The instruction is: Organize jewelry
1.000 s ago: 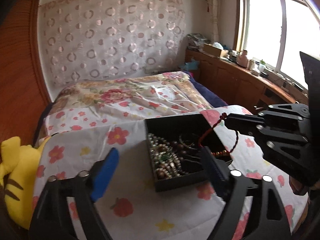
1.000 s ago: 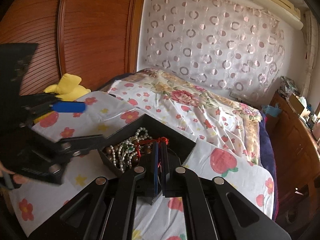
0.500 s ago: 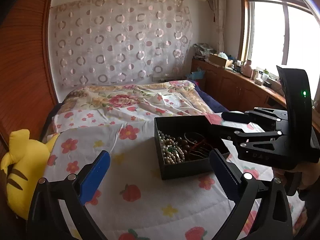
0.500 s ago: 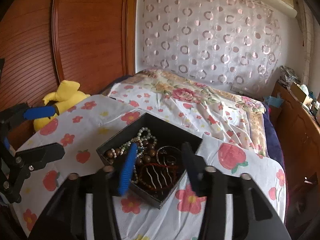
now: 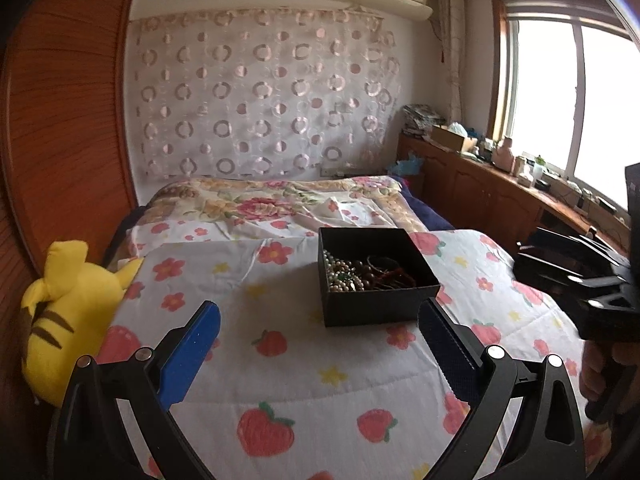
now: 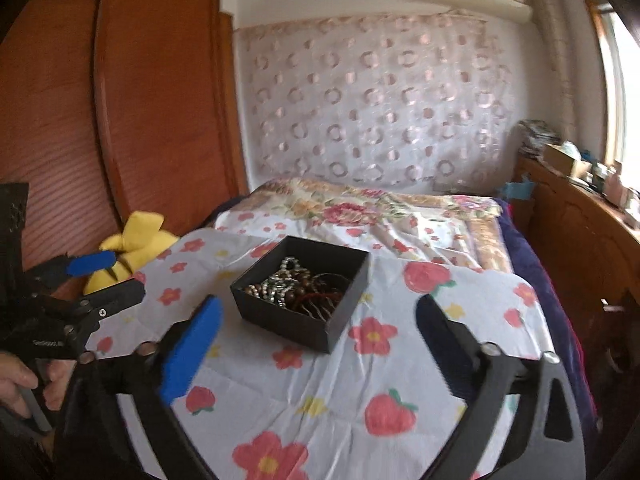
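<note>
A black open box point(image 5: 376, 312) sits on a flowered cloth on the bed; it also shows in the right wrist view point(image 6: 288, 320). Inside lies a heap of jewelry point(image 5: 360, 274): pearl strands, brown beads and red bracelets point(image 6: 304, 288). My left gripper point(image 5: 320, 324) is open and empty, held back from the box's near side. My right gripper point(image 6: 316, 320) is open and empty, also back from the box. The right gripper's body shows at the right edge of the left view point(image 5: 580, 280); the left gripper shows at the left of the right view point(image 6: 92, 276).
A yellow striped plush toy point(image 5: 68, 312) lies at the bed's left edge against a wooden wardrobe point(image 6: 120, 120). A wooden cabinet point(image 5: 500, 196) with clutter runs along the right under the window. A floral quilt point(image 5: 280, 204) covers the far bed.
The right gripper let go of the red bead bracelet into the box and opened. Both grippers pulled back away from the box.
</note>
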The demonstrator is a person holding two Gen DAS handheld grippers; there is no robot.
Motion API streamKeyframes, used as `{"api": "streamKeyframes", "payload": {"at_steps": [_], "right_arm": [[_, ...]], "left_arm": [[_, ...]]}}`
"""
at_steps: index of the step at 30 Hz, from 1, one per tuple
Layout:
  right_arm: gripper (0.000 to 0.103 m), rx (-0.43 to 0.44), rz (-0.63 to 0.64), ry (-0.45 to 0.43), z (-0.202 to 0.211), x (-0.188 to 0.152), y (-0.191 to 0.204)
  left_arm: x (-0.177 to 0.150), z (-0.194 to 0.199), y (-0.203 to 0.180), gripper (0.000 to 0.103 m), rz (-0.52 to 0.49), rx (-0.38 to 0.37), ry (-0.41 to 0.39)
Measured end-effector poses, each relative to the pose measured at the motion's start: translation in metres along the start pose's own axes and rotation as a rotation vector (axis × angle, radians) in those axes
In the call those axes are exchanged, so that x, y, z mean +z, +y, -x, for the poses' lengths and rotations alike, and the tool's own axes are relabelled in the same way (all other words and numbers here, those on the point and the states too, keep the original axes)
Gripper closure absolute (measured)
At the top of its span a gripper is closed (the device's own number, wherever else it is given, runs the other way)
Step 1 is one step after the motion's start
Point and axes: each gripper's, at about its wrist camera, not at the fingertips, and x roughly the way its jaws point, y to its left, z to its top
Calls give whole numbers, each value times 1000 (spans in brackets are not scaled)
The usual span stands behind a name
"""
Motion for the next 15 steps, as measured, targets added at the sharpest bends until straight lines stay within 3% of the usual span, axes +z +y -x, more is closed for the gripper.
{"api": "streamKeyframes", "payload": {"at_steps": [12, 15], "right_arm": [[2, -164, -114, -46, 70, -36, -4], [2, -163, -141, -58, 79, -43, -7]], "left_arm": [[-15, 49, -8, 7, 16, 31, -46], [-19, 55, -10, 7, 16, 28, -46]]}}
